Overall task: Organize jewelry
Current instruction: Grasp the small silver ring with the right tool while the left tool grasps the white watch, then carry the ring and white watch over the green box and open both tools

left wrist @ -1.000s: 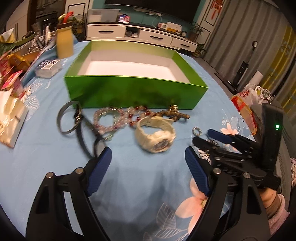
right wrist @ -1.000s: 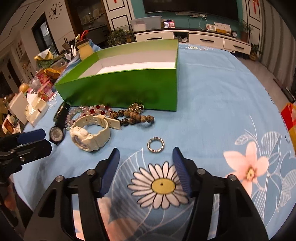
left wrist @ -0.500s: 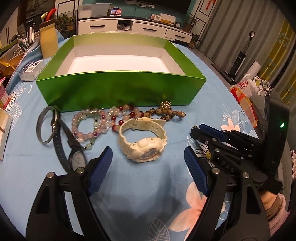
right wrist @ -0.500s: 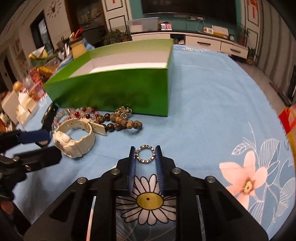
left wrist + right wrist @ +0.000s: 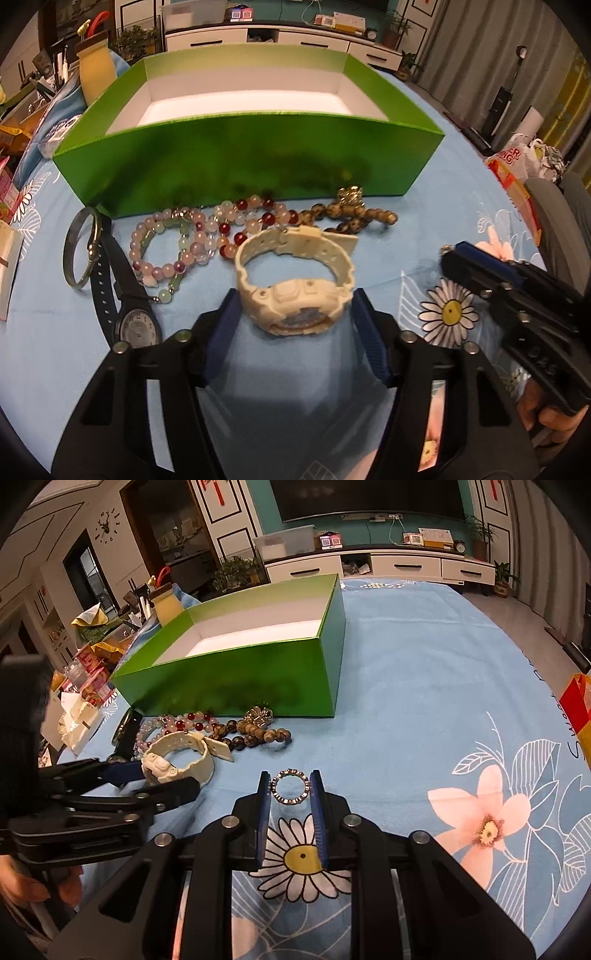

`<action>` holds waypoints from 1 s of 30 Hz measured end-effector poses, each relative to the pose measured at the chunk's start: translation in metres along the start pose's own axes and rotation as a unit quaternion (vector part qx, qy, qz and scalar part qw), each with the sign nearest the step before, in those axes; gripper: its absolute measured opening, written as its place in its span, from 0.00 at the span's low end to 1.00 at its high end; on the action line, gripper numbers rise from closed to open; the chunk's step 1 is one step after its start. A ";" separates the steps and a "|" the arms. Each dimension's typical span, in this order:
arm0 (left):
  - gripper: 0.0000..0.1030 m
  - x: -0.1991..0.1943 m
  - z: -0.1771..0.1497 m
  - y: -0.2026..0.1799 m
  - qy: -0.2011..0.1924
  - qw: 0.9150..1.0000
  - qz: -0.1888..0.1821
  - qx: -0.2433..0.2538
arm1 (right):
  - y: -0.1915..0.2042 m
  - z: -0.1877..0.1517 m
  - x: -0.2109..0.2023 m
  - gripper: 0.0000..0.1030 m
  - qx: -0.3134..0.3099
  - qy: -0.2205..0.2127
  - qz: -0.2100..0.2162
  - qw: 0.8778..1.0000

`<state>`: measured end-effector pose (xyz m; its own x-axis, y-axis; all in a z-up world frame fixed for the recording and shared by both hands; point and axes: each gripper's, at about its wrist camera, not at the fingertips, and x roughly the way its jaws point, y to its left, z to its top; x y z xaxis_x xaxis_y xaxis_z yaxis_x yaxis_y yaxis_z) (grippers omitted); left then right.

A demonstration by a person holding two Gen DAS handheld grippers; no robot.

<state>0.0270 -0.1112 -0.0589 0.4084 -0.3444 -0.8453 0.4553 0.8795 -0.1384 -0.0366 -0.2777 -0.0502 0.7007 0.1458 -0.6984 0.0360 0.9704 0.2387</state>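
A white watch (image 5: 295, 284) lies on the blue floral cloth in front of an open green box (image 5: 251, 162). My left gripper (image 5: 293, 314) has its fingers on either side of the watch face, close to it; contact is unclear. My right gripper (image 5: 290, 788) is shut on a small beaded ring (image 5: 290, 792) and holds it just above the cloth. The white watch (image 5: 177, 758) and the green box (image 5: 236, 683) also show in the right wrist view. Bead bracelets (image 5: 207, 236), a brown bead string (image 5: 351, 216), a black watch (image 5: 125, 291) and a metal bangle (image 5: 79, 253) lie by the box.
Packets and boxes crowd the table's left edge (image 5: 85, 686). A yellow container (image 5: 96, 70) stands behind the box at left. A red bag (image 5: 509, 166) sits off the right side. Open blue cloth (image 5: 424, 686) stretches right of the box.
My left gripper moved forward and narrowed around the white watch. My right gripper closed on the beaded ring and lifted it slightly.
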 end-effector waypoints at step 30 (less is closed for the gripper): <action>0.56 -0.053 -0.007 0.006 -0.048 0.999 -0.007 -0.015 | 0.009 0.007 -0.037 0.21 -0.007 -0.034 0.010 0.999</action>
<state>0.0022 -0.0848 -0.0185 0.4769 -0.3859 -0.7897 0.4390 0.8830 -0.1664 -0.0570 -0.2758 -0.0177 0.7480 0.1518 -0.6461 0.0120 0.9702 0.2419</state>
